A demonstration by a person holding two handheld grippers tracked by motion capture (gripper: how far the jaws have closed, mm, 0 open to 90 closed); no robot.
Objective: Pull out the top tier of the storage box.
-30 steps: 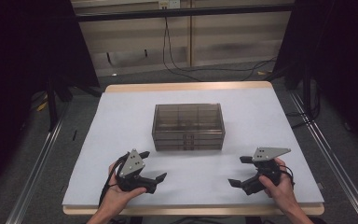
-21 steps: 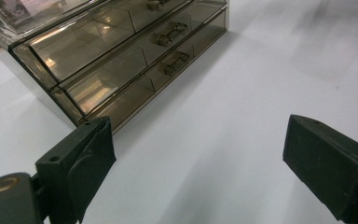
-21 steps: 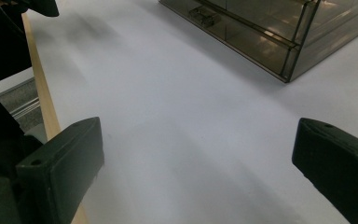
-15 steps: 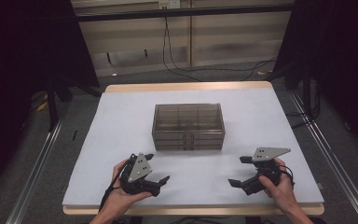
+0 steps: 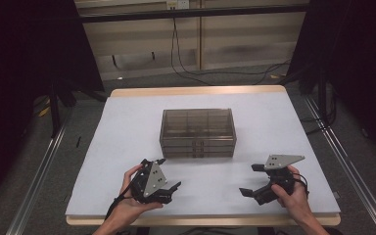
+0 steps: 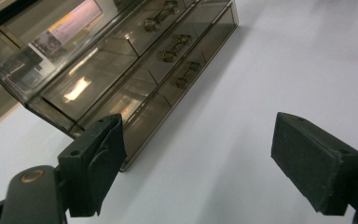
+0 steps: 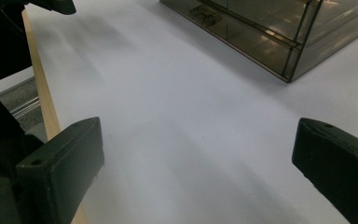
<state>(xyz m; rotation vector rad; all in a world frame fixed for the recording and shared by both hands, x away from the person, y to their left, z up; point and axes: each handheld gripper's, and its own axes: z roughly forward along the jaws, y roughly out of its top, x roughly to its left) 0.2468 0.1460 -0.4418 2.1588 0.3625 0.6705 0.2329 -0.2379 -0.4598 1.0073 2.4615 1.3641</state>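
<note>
My left gripper [image 5: 170, 174] stands wide, jaws just closing slightly, empty; my right gripper [image 5: 252, 179] stands wide, empty, near the drawer box [image 5: 198, 132].

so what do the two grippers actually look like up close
Both are black hand-held units. The left gripper and right gripper each carry a grey three-cornered plate on top, dotted with small holes. Each has two blocky black jaws with flat rectangular pads fixed by small screws. A thin black cable trails from the left one. No sleeves show.
</note>
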